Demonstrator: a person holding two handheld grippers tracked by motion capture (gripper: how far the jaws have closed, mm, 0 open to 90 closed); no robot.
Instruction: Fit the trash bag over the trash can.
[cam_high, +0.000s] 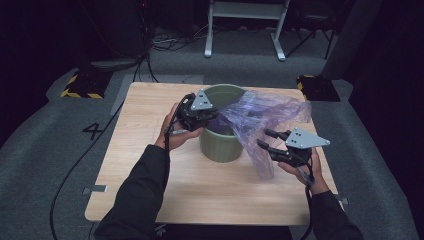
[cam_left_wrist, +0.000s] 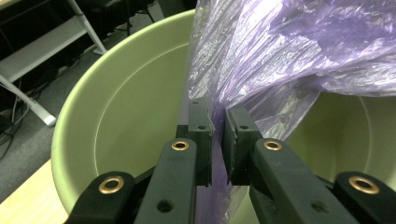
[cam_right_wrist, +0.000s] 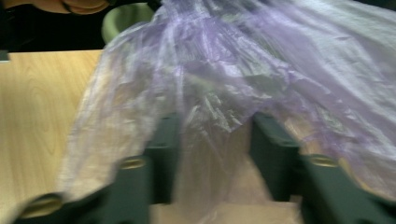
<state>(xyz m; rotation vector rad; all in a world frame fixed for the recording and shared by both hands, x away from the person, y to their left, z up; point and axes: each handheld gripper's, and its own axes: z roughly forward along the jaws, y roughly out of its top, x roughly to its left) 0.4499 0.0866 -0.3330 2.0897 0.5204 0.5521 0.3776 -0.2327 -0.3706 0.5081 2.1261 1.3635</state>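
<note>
I am working a thin, crinkled, see-through purple bag (cam_high: 260, 117) at the green bin (cam_high: 220, 145) on the table (cam_high: 150, 165). The bag is spilling from the bin's mouth over its rim and down its right side. My left gripper (cam_high: 210, 114), at the bin's near-left rim, is pinching a fold of the film with its jaws nearly together. My right gripper (cam_high: 267, 139), just right of the bin, is standing partly open with film draped between its jaws, unpinched. A "4" (cam_high: 93, 131) is marked on the floor left of the bin.
</note>
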